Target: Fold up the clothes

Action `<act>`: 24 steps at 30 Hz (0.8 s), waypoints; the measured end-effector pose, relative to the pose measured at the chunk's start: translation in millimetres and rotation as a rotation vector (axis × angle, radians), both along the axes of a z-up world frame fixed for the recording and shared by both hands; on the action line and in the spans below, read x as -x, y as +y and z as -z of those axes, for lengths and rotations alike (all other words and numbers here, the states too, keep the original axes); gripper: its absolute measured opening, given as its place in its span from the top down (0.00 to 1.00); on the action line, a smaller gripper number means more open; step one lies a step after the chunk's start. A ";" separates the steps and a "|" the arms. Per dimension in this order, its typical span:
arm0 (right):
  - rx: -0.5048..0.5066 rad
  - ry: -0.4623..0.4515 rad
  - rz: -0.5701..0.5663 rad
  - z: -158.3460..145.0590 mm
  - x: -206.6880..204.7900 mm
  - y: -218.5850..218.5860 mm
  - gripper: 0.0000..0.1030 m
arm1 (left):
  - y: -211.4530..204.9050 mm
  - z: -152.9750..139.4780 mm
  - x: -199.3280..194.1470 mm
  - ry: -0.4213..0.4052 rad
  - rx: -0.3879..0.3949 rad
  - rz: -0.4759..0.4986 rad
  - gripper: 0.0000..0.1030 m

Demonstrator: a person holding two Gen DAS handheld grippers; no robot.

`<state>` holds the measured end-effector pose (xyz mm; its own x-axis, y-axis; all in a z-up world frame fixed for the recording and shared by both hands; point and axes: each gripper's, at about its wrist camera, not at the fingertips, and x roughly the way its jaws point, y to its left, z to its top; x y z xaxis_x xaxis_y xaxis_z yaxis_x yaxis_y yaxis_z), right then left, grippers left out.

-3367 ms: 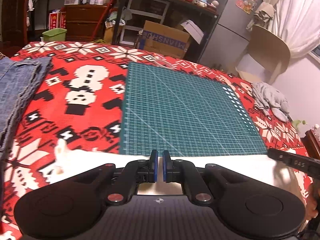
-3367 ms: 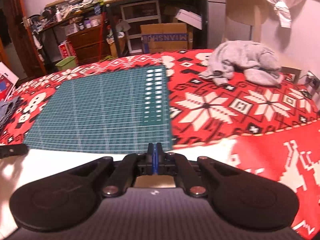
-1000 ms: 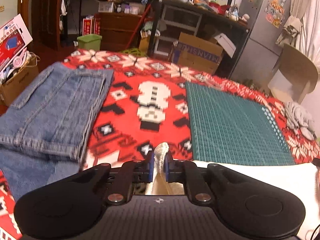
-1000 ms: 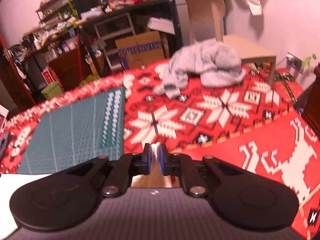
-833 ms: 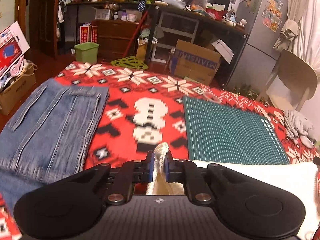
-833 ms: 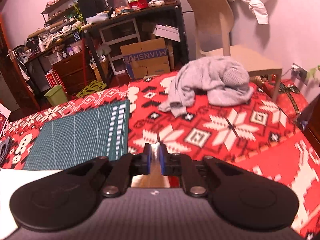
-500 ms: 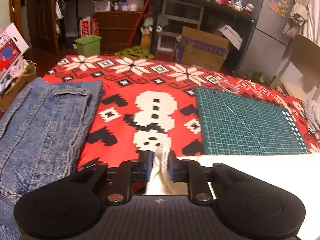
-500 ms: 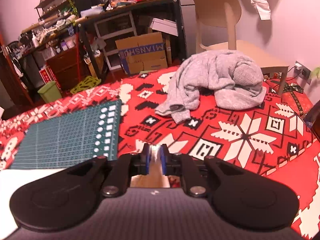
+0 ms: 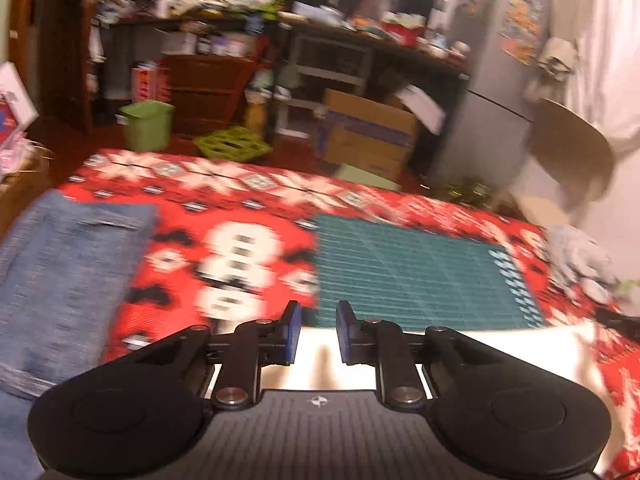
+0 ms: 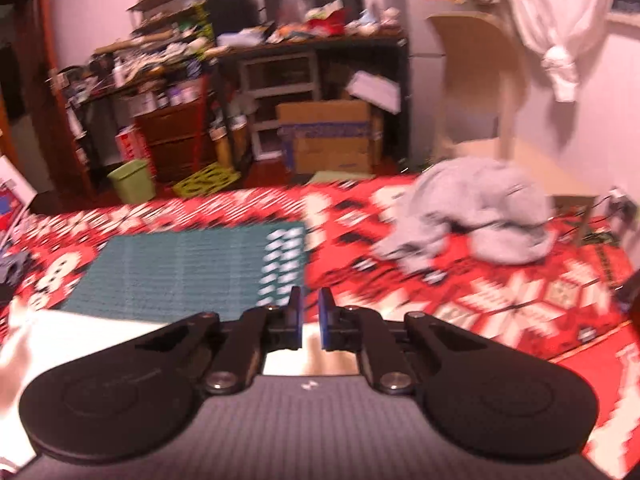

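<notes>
Two grippers are ours here, and neither has cloth in it: the left gripper (image 9: pixel 318 330) shows a clear gap between its blue pads, nothing pinched, though the jaws are closing, and the right gripper (image 10: pixel 311 320) likewise stands with a narrower empty gap, its jaws also drawing together. Just beneath and ahead of both lies the white garment (image 9: pixel 480 350), spread flat with its far edge running straight along the near edge of the green cutting mat (image 9: pixel 412 276); in the right wrist view the same white cloth (image 10: pixel 80 336) stretches off to the left. All of this rests on a bed covered by a red patterned blanket (image 9: pixel 248 248) with white snowflake and snowman figures. Further out, folded blue jeans (image 9: pixel 60 264) lie at the left of the blanket, and a crumpled grey garment (image 10: pixel 476 216) sits at the far right, well apart from the white one. We judge the white piece to be thin, soft and light: it will sag and drape once lifted, it will not hold a crease unless laid down flat, and it may drag on the blanket's weave. We would take hold of it at the two corners of one edge, one gripper to each, pinching only the layers we mean to move. The grey piece looks thicker and limper, a heap with no edge showing plainly, so we would first have to find a hem or shoulder. Both views are blurred, so finer detail of the cloth we cannot tell.
</notes>
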<state>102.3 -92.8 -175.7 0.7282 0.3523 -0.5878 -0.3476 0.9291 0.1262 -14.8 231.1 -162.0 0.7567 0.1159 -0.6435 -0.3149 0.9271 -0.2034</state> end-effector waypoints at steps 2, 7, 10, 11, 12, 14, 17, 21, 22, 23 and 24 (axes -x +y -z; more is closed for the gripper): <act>-0.013 0.032 -0.027 8.4 -0.3 13.3 0.92 | -11.8 10.4 -10.7 0.032 0.002 0.021 0.86; -0.008 0.085 -0.053 29.9 2.4 28.9 0.93 | -14.1 30.5 -16.3 0.076 0.010 0.027 0.89; -0.011 0.077 -0.018 35.3 -0.9 16.9 0.97 | -9.9 34.2 -11.7 0.076 -0.005 0.027 0.94; -0.010 0.076 0.001 36.0 -2.8 11.4 1.00 | -6.9 34.3 -9.9 0.077 -0.009 0.024 0.94; -0.011 0.078 0.017 36.6 -4.6 6.0 1.00 | -3.3 34.9 -7.7 0.077 -0.010 0.020 0.94; -0.021 0.088 0.046 37.1 -8.3 -4.1 1.00 | 5.0 35.9 -3.5 0.074 0.004 0.018 0.95; -0.020 0.094 0.099 35.6 -11.6 -16.9 1.00 | 15.9 33.9 1.0 0.074 0.043 0.003 0.97; -0.087 0.108 0.105 24.1 -7.3 -28.7 0.96 | 13.7 25.0 6.3 0.066 0.073 -0.018 0.96; -0.091 0.100 0.086 20.7 -2.8 -26.3 0.96 | 10.7 22.2 7.9 0.059 0.078 -0.012 0.94; -0.092 0.093 0.066 17.6 1.8 -23.0 0.96 | 5.9 19.2 9.5 0.051 0.084 0.003 0.94; -0.093 0.089 0.041 15.4 6.5 -18.1 0.96 | 1.1 16.3 11.2 0.043 0.090 0.017 0.94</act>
<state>95.8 -110.9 -191.1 0.6898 0.3791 -0.6168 -0.2928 0.9253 0.2412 -25.9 232.2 -178.2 0.7296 0.0431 -0.6825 -0.3093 0.9109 -0.2732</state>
